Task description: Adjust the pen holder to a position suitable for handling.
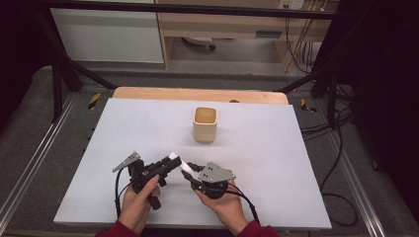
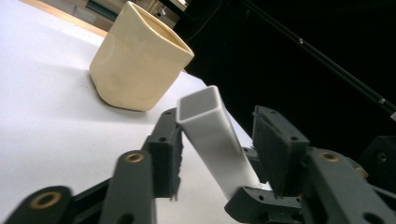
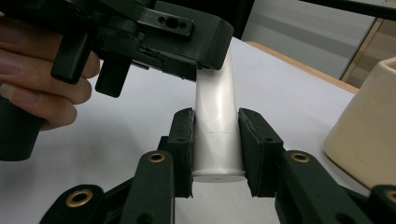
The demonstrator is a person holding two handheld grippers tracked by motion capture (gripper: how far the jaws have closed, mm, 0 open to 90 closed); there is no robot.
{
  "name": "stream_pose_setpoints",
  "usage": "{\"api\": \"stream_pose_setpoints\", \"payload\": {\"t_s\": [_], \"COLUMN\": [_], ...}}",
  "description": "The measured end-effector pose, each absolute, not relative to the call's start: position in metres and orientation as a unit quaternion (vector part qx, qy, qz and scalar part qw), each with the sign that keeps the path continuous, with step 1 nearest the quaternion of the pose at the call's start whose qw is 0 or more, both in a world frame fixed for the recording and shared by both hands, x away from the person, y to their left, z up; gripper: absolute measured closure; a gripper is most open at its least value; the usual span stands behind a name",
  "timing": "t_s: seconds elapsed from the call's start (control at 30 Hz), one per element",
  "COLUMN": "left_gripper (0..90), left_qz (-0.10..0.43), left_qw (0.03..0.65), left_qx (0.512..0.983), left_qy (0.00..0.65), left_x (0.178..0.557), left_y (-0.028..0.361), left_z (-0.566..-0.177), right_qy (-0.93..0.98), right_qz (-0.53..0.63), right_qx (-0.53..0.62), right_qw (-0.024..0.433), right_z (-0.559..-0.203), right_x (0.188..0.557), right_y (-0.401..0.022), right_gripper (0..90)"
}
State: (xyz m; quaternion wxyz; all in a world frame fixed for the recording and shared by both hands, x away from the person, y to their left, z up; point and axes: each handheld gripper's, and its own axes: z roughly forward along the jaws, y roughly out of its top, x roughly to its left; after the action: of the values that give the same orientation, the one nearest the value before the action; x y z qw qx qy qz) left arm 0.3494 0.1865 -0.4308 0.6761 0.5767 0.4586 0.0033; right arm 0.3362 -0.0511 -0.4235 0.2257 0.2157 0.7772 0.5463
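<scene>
White tube (image 1: pixel 179 163) lies level, open end toward cup (image 1: pixel 204 124).

White table top (image 1: pixel 276 187), wooden far edge (image 1: pixel 148 93), cream cup (image 1: pixel 204 124) standing on it

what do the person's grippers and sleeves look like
Both grippers, left gripper and right gripper, are black, with two blocky jaws pinned by brass-coloured pivots. Each carries a grey three-cornered plate with small holes and trails a black cable. The sleeves are dark red.
</scene>
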Motion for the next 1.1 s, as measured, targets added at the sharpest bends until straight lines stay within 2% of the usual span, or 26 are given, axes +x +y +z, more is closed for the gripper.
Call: {"api": "stream_pose_setpoints", "payload": {"t_s": [0.4,0.93,0.97,1.0,1.03,1.07,1.1], "left_gripper": [68.1,70.9,71.0,71.0,71.0,71.0,71.0], "left_qz": [-0.033,-0.034,-0.032,-0.030,-0.027,-0.022,-0.016], "left_qw": [0.691,0.687,0.687,0.688,0.688,0.688,0.686], "left_qx": [0.552,0.562,0.563,0.561,0.562,0.563,0.566], "left_qy": [0.465,0.459,0.459,0.460,0.459,0.457,0.456], "left_x": [0.3502,0.3477,0.3476,0.3475,0.3476,0.3476,0.3476], "left_y": [0.1907,0.1898,0.1898,0.1897,0.1901,0.1907,0.1917], "left_z": [-0.4338,-0.4313,-0.4313,-0.4310,-0.4305,-0.4298,-0.4290], "right_qy": [0.782,0.788,0.789,0.789,0.790,0.790,0.791], "right_qz": [0.543,0.535,0.533,0.533,0.530,0.530,0.526], "right_qx": [0.216,0.212,0.213,0.213,0.222,0.222,0.227], "right_qw": [0.217,0.221,0.219,0.219,0.214,0.214,0.216], "right_z": [-0.4267,-0.4285,-0.4290,-0.4290,-0.4299,-0.4299,-0.4301], "right_x": [0.3363,0.3359,0.3361,0.3361,0.3365,0.3365,0.3364], "right_y": [-0.0490,-0.0469,-0.0463,-0.0463,-0.0442,-0.0442,-0.0434], "right_gripper": [67.2,66.6,61.7,61.7,47.6,47.6,43.3]}}
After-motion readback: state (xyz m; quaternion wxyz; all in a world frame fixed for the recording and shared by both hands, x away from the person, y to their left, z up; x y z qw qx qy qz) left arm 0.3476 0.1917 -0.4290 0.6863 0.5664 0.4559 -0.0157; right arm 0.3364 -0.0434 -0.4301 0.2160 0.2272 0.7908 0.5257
